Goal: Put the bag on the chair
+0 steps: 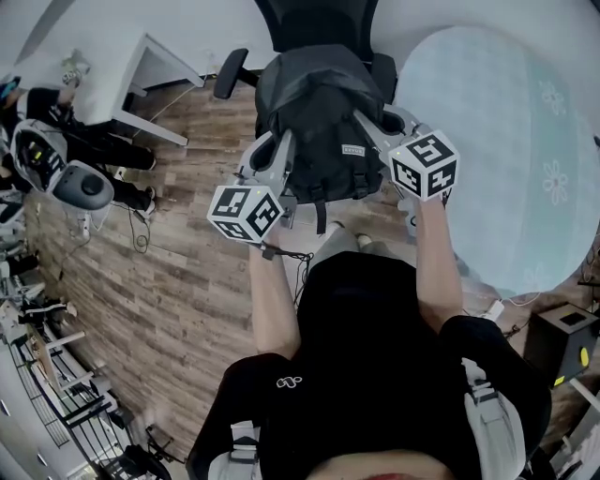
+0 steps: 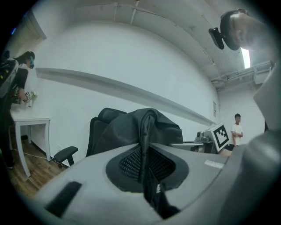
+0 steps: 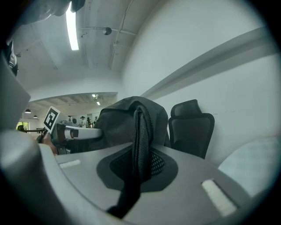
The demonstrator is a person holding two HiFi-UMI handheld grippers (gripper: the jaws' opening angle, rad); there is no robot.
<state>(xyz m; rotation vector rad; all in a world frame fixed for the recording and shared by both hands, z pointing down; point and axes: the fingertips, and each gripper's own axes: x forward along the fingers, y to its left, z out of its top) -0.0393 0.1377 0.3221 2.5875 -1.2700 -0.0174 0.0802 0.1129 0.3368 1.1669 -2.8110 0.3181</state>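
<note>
A black backpack (image 1: 317, 112) hangs between my two grippers, just over the seat of a black office chair (image 1: 319, 23). My left gripper (image 1: 281, 152) is shut on the bag's left shoulder strap (image 2: 145, 140). My right gripper (image 1: 371, 127) is shut on its right strap (image 3: 140, 132). In the left gripper view the backpack (image 2: 127, 129) rises in front of the chair (image 2: 97, 127), and the left gripper (image 2: 144, 165) pinches the strap edge-on. In the right gripper view the backpack (image 3: 116, 118) stands left of the chair back (image 3: 192, 125), with the right gripper (image 3: 138, 163) clamped on mesh webbing. The seat is hidden under the bag.
The chair's armrest (image 1: 230, 73) sticks out left of the bag. A white desk (image 1: 122, 75) and a seated person (image 1: 56, 141) are at the far left. A pale round rug (image 1: 497, 141) lies to the right, cables (image 1: 141, 239) trail on the wood floor, and a black box (image 1: 562, 337) stands lower right.
</note>
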